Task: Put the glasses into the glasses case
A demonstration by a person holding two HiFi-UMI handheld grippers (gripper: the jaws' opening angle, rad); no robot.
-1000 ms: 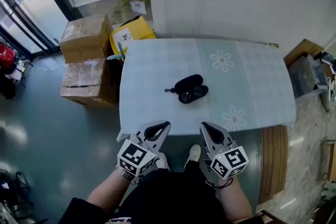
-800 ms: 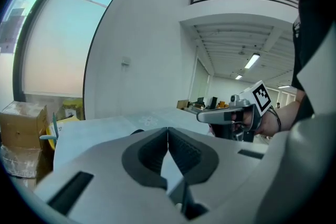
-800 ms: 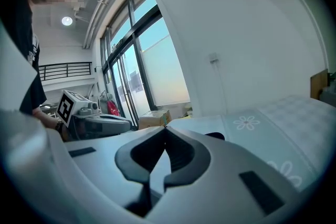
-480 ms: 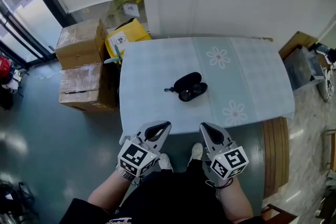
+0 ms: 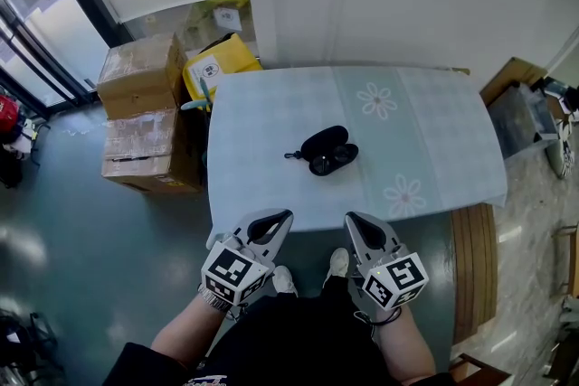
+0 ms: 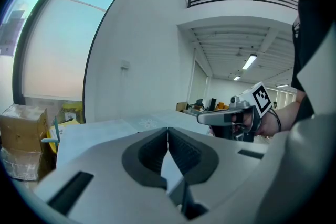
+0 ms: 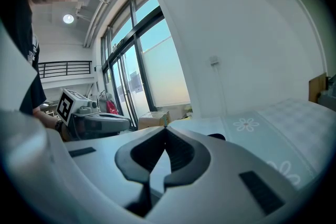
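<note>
1. While we hold both grippers close to our body, short of the tabletop's (image 5: pixel 271 113) near edge, the left gripper (image 5: pixel 274 222) has its jaws pressed together on nothing.
2. Our right gripper (image 5: pixel 355 223) shows the same: jaws tip to tip, empty.
3. Dark glasses (image 5: pixel 335 161) lie mid-tabletop, against the near side of the black case (image 5: pixel 323 141), well apart from both grippers.
4. Cardboard boxes (image 5: pixel 145 108) stand on the floor at our left, beside the tabletop.
</note>
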